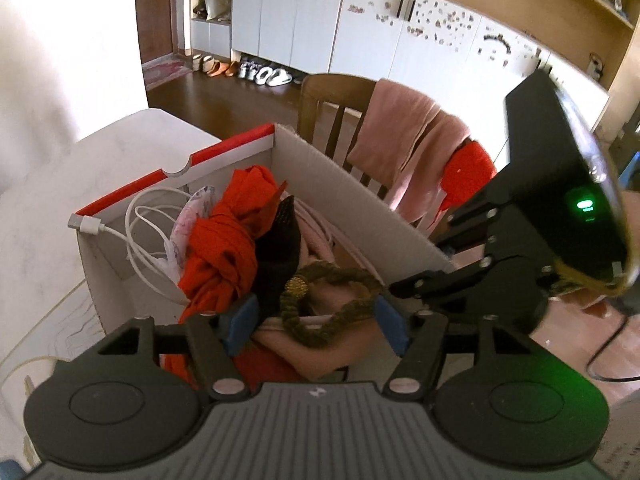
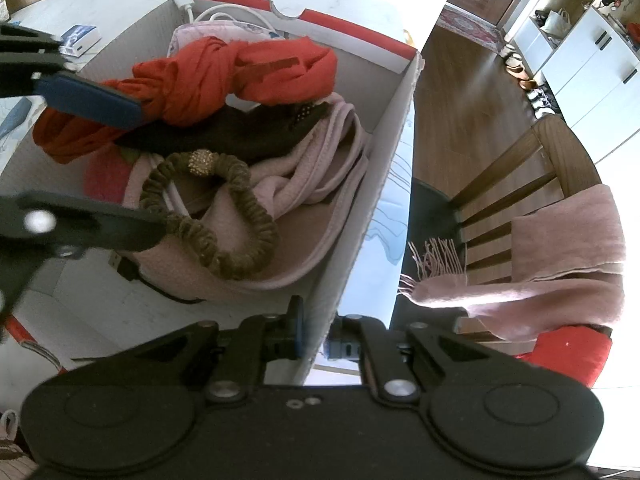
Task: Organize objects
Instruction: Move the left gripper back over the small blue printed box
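A white cardboard box (image 1: 352, 196) with a red rim stands on the table. In it lie a knotted orange scarf (image 1: 228, 240), a black piece (image 1: 280, 248), a pink scarf (image 2: 320, 168), a white cable (image 1: 140, 232) and an olive ruffled band (image 1: 340, 312) with a gold bead. My left gripper (image 1: 316, 324) hangs open just over the box, and the band lies loose between its blue pads (image 2: 92, 100). My right gripper (image 2: 318, 338) is shut on the box's near side wall (image 2: 384, 152), one finger inside and one outside.
Beside the box stands a wooden chair (image 1: 332, 92) with a pink fringed scarf (image 1: 400, 136) and a red cloth (image 1: 466, 172) draped over its back. A small blue and white packet (image 2: 82, 38) lies on the white table (image 1: 132, 136). White cabinets line the far wall.
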{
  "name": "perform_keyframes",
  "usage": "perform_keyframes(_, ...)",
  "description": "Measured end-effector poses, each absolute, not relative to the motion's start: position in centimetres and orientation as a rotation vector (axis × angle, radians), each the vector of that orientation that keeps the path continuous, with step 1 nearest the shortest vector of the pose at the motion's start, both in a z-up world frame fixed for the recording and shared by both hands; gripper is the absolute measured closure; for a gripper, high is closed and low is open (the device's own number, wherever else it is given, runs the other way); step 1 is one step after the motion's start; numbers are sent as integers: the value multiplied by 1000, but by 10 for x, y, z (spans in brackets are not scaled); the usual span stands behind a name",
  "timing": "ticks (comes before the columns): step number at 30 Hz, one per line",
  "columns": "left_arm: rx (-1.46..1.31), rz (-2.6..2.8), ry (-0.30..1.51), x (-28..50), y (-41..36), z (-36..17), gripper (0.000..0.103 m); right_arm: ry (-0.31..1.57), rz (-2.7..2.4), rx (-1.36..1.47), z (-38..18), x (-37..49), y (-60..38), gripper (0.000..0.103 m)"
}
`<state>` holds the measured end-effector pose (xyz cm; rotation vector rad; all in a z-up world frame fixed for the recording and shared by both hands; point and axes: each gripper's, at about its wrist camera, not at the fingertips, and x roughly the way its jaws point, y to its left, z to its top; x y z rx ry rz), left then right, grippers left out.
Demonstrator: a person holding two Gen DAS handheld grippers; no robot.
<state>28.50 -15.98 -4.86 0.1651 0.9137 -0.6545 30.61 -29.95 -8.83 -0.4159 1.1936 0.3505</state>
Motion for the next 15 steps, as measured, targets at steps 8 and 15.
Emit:
perform_keyframes(8,96,-657,860,265,-133,-21,33,1195,347,-416,-89,306,-298,95)
perform_keyframes(15,20,-580,811,255,-91,-3,32,1200,337,-402,-89,308,-299,96)
